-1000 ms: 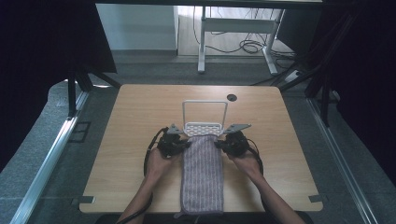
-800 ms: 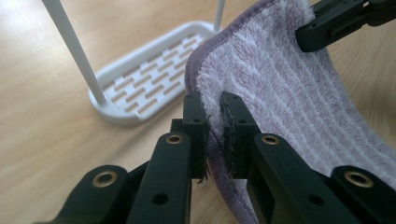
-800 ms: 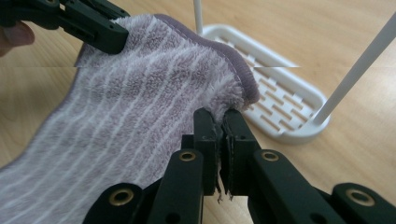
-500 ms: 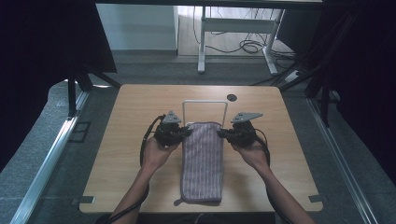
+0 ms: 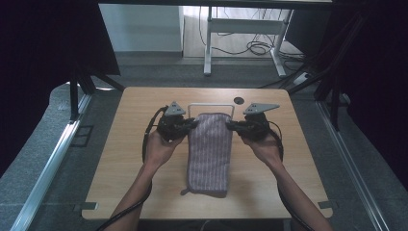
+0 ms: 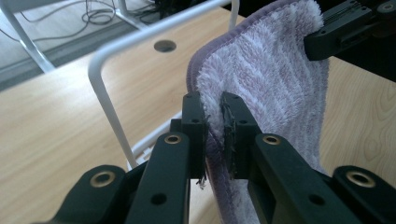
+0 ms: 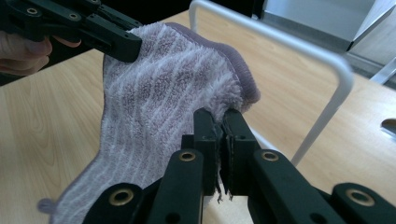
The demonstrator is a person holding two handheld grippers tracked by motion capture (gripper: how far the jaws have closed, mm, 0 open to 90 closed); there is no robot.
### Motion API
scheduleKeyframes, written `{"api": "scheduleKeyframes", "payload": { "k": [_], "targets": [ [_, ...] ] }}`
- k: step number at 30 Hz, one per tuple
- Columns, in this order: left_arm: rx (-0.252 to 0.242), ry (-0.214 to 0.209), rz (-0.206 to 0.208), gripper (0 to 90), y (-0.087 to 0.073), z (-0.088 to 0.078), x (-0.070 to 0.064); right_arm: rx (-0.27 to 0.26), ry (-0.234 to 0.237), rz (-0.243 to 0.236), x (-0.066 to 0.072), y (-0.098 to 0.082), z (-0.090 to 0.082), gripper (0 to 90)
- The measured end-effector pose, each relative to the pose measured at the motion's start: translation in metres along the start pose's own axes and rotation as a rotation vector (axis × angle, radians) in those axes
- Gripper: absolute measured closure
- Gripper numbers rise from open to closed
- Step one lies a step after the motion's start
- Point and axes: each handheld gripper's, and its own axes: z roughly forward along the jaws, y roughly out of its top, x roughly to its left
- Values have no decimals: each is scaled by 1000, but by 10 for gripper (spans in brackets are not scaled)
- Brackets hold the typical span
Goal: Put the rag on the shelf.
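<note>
Pinching the left top corner of a purple striped towel (image 6: 275, 88) between the jaws of the left gripper (image 6: 214, 135), pressed tight on the pile; clamping the opposite top corner likewise with the right gripper (image 7: 222, 140), jaws closed on the fabric edge; holding the towel's upper end raised between the two grippers, just in front of a white wire rack (image 5: 210, 107), its bar arching behind the cloth in both gripper views; trailing the lower end of the towel down onto the wooden table (image 5: 120, 159) toward the near edge, a small loop poking out at the bottom left corner. Reaching in from the bottom of the high view with both forearms angled inward; wrapping the left hand (image 5: 161, 144) and the right hand (image 5: 262, 147) around the gripper bodies, level with each other, either side of the towel (image 5: 209, 149); facing jaw tips toward each other across the cloth.
</note>
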Motion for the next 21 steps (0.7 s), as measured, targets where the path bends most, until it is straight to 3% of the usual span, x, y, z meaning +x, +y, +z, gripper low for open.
{"api": "scheduleKeyframes", "payload": {
  "k": [9,21],
  "targets": [
    [-40,23,44,805,30,-11,1,-40,-24,-15,-6,26,-16,859],
    [-66,77,78,805,64,-14,9,-78,-71,-22,-20,55,-21,858]
  ]
}}
